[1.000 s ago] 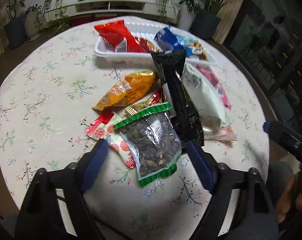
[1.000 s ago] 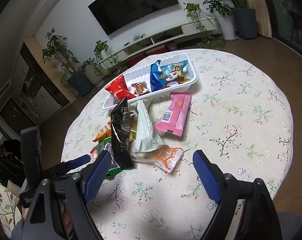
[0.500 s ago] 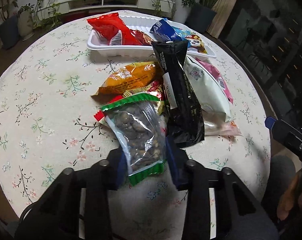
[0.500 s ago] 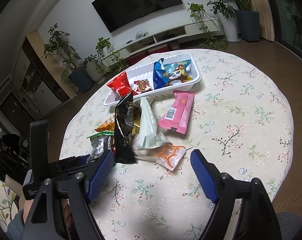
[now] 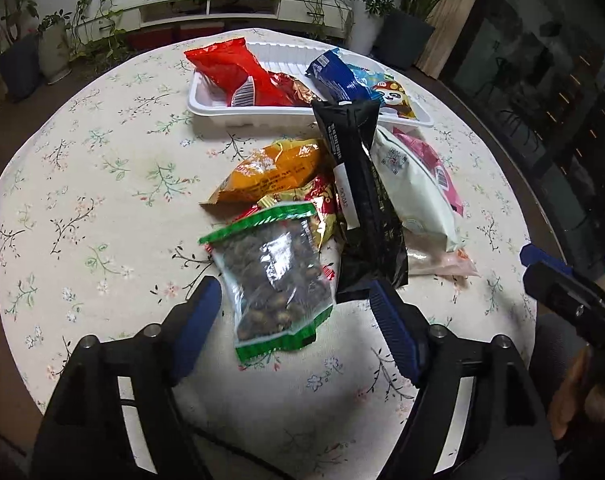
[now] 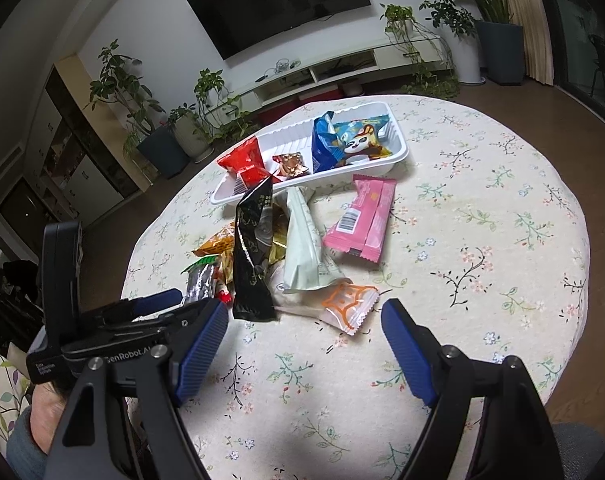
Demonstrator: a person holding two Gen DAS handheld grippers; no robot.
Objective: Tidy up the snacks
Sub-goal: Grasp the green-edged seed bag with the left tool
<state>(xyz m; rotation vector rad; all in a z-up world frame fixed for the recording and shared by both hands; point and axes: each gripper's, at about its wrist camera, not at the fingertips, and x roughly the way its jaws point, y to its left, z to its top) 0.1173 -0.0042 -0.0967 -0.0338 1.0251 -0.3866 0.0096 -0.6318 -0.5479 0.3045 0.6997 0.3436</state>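
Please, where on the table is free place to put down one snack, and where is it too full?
Free: the cloth right of the pink packet, and the wide strip left of the orange bag. The tray has bare floor in its middle compartment. Crowded: the pile around the black packet.

snacks: loose pile (image 5: 342,200) mid-table | tray (image 5: 206,104): red, blue packets inside

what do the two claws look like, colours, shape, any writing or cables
Both are black angular frames with silver bolts and two long fingers faced with ribbed blue pads. The left claw has a thin dark cable beneath it, and its body carries white "GenRobot.AI" lettering. The right claw looks the same. A grey sleeve shows.
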